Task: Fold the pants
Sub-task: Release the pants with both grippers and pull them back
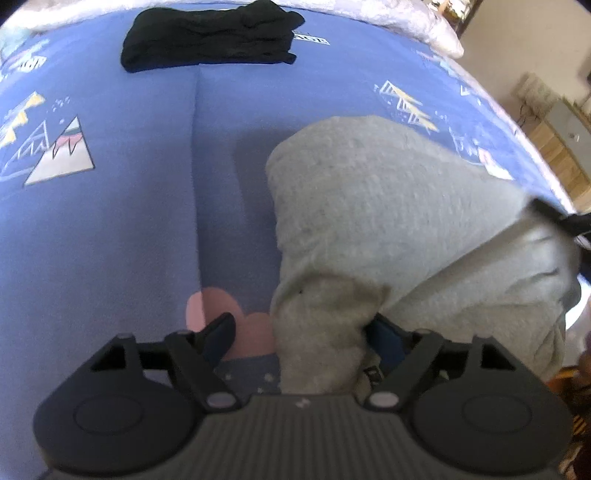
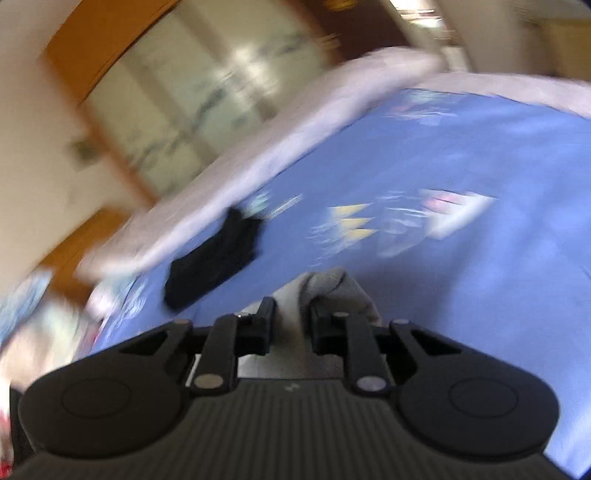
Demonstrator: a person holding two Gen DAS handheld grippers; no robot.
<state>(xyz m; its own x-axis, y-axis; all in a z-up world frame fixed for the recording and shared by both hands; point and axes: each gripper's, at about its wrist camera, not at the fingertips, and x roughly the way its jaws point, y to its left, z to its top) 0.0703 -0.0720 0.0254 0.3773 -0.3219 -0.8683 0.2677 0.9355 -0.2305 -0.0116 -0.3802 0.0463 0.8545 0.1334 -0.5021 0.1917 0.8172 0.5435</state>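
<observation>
While the grey pants (image 1: 388,229) lie bunched on the blue bedspread (image 1: 110,240), folding looks only partly done; the left gripper (image 1: 299,332) stands wide apart around a cloth fold, not pressing it; the right gripper (image 2: 291,321) is nearly together, clamped on grey cloth; flattening and further folds remain; black clothes (image 1: 210,37) already sit folded well apart.

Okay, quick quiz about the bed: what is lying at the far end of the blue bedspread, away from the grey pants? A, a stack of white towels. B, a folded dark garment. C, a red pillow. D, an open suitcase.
B: a folded black garment lies flat at the far end of the blue bedspread, well apart from the grey pants near the grippers.
</observation>
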